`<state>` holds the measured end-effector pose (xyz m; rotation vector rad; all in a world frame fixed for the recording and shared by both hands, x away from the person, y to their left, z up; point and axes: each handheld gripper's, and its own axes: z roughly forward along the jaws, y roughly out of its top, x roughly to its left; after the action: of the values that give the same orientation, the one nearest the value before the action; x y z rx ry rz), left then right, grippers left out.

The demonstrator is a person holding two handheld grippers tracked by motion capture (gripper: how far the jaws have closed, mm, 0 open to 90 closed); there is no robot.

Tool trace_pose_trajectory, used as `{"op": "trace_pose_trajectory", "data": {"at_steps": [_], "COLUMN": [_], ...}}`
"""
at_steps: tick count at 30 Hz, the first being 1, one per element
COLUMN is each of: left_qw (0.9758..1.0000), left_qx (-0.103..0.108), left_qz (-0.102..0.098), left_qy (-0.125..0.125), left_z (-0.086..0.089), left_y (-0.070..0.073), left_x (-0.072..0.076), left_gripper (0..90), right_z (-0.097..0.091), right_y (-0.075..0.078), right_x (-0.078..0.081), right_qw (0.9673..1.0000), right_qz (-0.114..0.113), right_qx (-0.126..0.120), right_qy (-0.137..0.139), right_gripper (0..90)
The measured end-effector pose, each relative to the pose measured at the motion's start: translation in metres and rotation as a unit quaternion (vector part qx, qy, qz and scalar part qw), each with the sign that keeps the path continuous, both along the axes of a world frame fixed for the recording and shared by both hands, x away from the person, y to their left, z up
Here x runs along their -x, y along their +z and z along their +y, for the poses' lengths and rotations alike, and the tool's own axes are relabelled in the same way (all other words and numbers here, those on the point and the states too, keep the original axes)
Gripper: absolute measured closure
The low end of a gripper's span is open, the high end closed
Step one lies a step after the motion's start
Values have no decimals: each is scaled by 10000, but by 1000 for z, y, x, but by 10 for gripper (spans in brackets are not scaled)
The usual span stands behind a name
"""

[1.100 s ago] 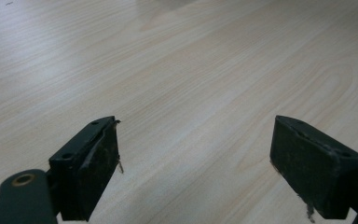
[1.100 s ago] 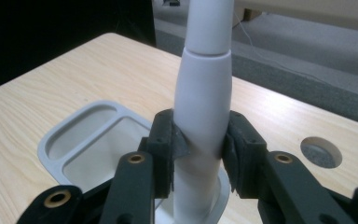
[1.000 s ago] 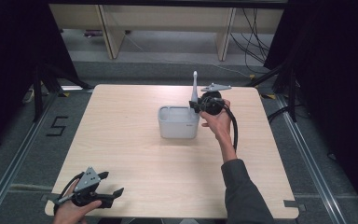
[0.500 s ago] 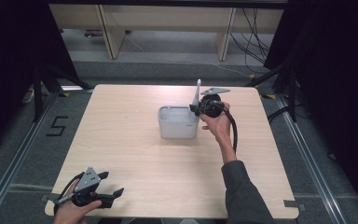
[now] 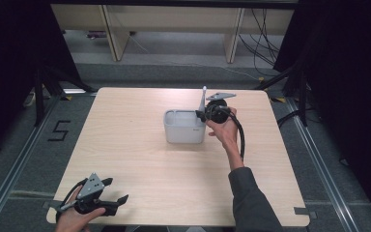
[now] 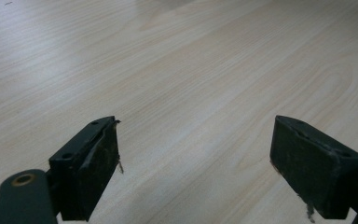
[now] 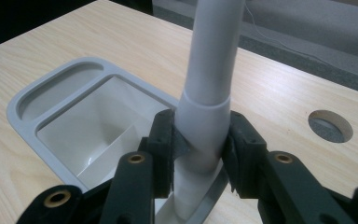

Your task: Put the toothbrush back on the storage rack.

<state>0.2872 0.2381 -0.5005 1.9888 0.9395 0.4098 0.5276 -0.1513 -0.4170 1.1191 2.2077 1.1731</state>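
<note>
High view: a pale wooden table carries a grey bin just above the middle of the frame. The right claw sits at the bin's right edge, pinching a grey stick that rises upright from it. The left claw rests at the lower left of the frame, spread, well apart from the bin.

Left gripper view: 2 black jaws stand wide apart over bare table.

Right gripper view: the right claw squeezes the grey stick at lower center, its foot over the bin's rim; the bin lies at left. A round hole shows in the table at right.
</note>
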Motion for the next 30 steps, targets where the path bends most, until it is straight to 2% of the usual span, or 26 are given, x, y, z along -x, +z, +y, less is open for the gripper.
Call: {"op": "trace_pose_trajectory", "data": {"at_steps": [1,4,8,9,10,12,16,18,21,26,27,28,29,30], "left_qw": [10000,10000,10000,10000,10000,10000,10000,10000,10000,10000,10000,10000,10000,10000], "left_qx": [37,35,-3,-3,-2,31,8,-17,28,24,23,29,30,23], "left_qz": [-1,4,2,2,2,7,-2,12,7,3,1,4,5,-2], "left_qy": [15,18,2,2,6,19,15,27,28,31,38,36,36,49], "left_z": [0,0,0,0,0,-1,-1,0,0,0,0,0,0,-1], "left_y": [0,0,0,0,0,0,-1,0,-1,0,0,0,0,0], "left_x": [0,0,0,0,0,0,0,0,0,0,0,0,0,0], "left_gripper": [148,148,148,148,148,148,148,148,148,148,148,148,148,148], "right_z": [0,0,0,0,-1,-1,-3,-4,-8,-12,-13,-13,-15,-16], "right_y": [-1,0,0,0,1,3,5,8,12,16,17,19,19,19], "right_x": [-1,0,3,3,3,5,6,8,12,16,17,21,21,23], "right_qw": [10000,10000,9999,9999,9999,9996,9996,9995,9989,9988,9987,9982,9986,9983], "right_qz": [23,-42,71,71,5,51,-89,-71,-141,-219,-217,-119,-274,-318], "right_qx": [-2,-42,-127,-127,-170,-254,-269,-299,-435,-420,-435,-528,-410,-461], "right_qy": [86,62,-63,-63,-29,-95,-23,-119,-131,-154,-166,-249,-170,-177], "right_gripper": [665,662,553,553,506,451,413,387,364,352,351,350,347,347]}}
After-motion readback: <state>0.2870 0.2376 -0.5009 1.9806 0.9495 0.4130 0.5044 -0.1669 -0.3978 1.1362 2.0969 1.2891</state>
